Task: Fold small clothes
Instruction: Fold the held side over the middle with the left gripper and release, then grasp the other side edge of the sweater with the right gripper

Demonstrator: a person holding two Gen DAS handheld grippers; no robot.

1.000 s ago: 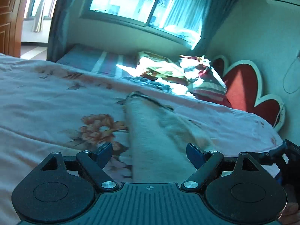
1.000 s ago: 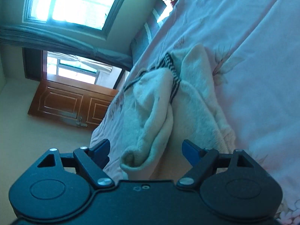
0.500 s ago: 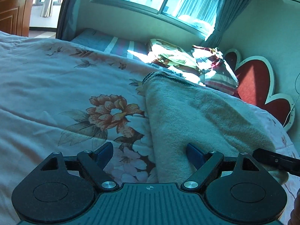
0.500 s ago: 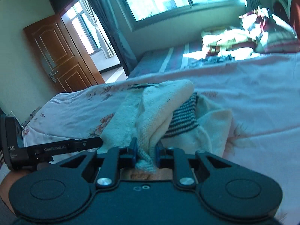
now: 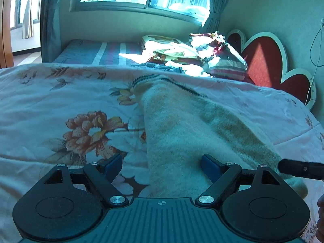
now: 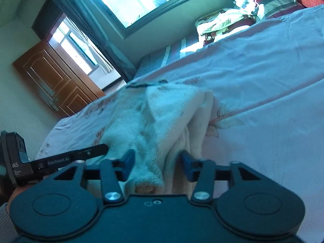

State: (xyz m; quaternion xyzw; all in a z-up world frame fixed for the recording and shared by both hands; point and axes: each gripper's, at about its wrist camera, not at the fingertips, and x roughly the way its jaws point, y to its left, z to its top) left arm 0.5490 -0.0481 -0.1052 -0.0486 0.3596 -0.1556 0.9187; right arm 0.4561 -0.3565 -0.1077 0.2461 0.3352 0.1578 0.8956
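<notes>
A cream fleece garment [image 5: 192, 133] with a dark striped hem lies lengthwise on the floral bedspread [image 5: 60, 105]. My left gripper [image 5: 162, 167] is open, its blue pads astride the garment's near left edge. In the right wrist view the same garment [image 6: 162, 121] lies folded over itself, and my right gripper [image 6: 157, 165] is open with the garment's near end between its pads, not pinched. The left gripper's finger [image 6: 89, 151] shows at the left of that view.
A pile of bedding and pillows [image 5: 192, 54] lies at the far side near the red heart-shaped headboard [image 5: 267, 60]. A striped mattress [image 5: 97, 52] sits under the window. A wooden door [image 6: 54, 81] stands at the left.
My right gripper was shut on the garment's fold half a second ago and has opened, leaving the fold laid over. The left gripper stayed open and drew back slightly.
</notes>
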